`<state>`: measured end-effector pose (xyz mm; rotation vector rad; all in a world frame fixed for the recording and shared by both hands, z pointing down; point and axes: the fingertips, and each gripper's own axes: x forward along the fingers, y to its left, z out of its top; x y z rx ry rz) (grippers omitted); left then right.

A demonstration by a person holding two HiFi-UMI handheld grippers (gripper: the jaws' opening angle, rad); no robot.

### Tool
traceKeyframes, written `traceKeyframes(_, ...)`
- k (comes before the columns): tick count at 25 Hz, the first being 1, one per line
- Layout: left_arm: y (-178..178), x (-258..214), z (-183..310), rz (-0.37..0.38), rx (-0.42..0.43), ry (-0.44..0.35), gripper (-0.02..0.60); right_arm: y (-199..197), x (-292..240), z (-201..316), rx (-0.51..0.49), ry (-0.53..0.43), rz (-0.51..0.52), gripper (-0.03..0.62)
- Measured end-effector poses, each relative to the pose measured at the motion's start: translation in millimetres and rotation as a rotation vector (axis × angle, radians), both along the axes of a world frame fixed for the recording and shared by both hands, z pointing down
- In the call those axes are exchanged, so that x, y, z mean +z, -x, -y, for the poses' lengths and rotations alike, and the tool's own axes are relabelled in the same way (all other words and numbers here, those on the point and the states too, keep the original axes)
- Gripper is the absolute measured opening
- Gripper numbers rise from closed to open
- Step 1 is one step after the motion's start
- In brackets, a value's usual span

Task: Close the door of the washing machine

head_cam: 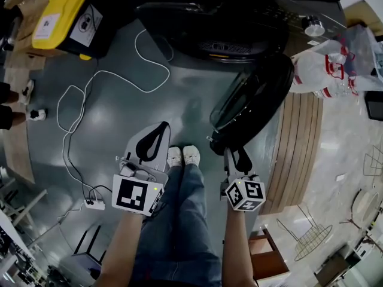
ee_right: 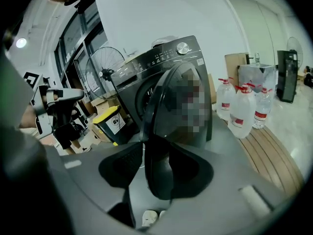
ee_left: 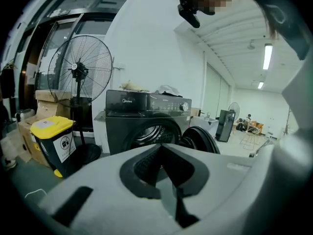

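Observation:
The dark washing machine (head_cam: 239, 23) stands at the far side with its round door (head_cam: 251, 100) swung open towards me. My right gripper (head_cam: 234, 157) is at the door's near lower edge. In the right gripper view the door's dark rim (ee_right: 154, 131) lies between the jaws of the right gripper (ee_right: 156, 168), close against the right pad, with a thin gap showing at the left pad. My left gripper (head_cam: 152, 142) hangs open over the floor, left of the door, with nothing between its fingers. Past that gripper (ee_left: 164, 173), the machine (ee_left: 146, 116) and its open door (ee_left: 200, 138) show in the left gripper view.
A yellow-lidded bin (head_cam: 66, 20) stands left of the machine. A white cable (head_cam: 96, 100) loops over the floor to a power strip (head_cam: 94, 205). Water bottles (head_cam: 326, 70) sit on a wooden platform (head_cam: 296, 148) to the right. A standing fan (ee_left: 80, 77) is behind the bin.

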<state>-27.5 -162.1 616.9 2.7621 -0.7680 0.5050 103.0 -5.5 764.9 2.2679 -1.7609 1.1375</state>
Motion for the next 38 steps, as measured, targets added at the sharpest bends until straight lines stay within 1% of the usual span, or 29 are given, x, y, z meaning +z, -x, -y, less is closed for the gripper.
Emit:
traceKeyframes(3, 1, 2, 5, 0.000, -0.009, 0.003, 0.008, 0, 2, 1, -0.008, 0.017, -0.009, 0.172)
traceKeyframes(8, 3, 5, 14, -0.001, -0.028, 0.015, 0.008, 4, 3, 10, -0.016, 0.035, -0.002, 0.172)
traceKeyframes(16, 15, 4, 37, -0.012, -0.076, 0.029, 0.008, 21, 3, 43, 0.018, 0.061, 0.034, 0.172)
traceKeyframes(23, 25, -4, 70, -0.019, -0.116, 0.026, 0.008, 36, 5, 85, 0.019, 0.077, 0.068, 0.175)
traceKeyframes(32, 44, -26, 108, -0.014, -0.200, -0.006, 0.008, 49, 3, 154, 0.040, 0.044, 0.161, 0.183)
traceKeyframes(38, 58, -40, 119, -0.031, -0.260, -0.032, 0.008, 55, 0, 193, -0.037, 0.019, 0.176, 0.176)
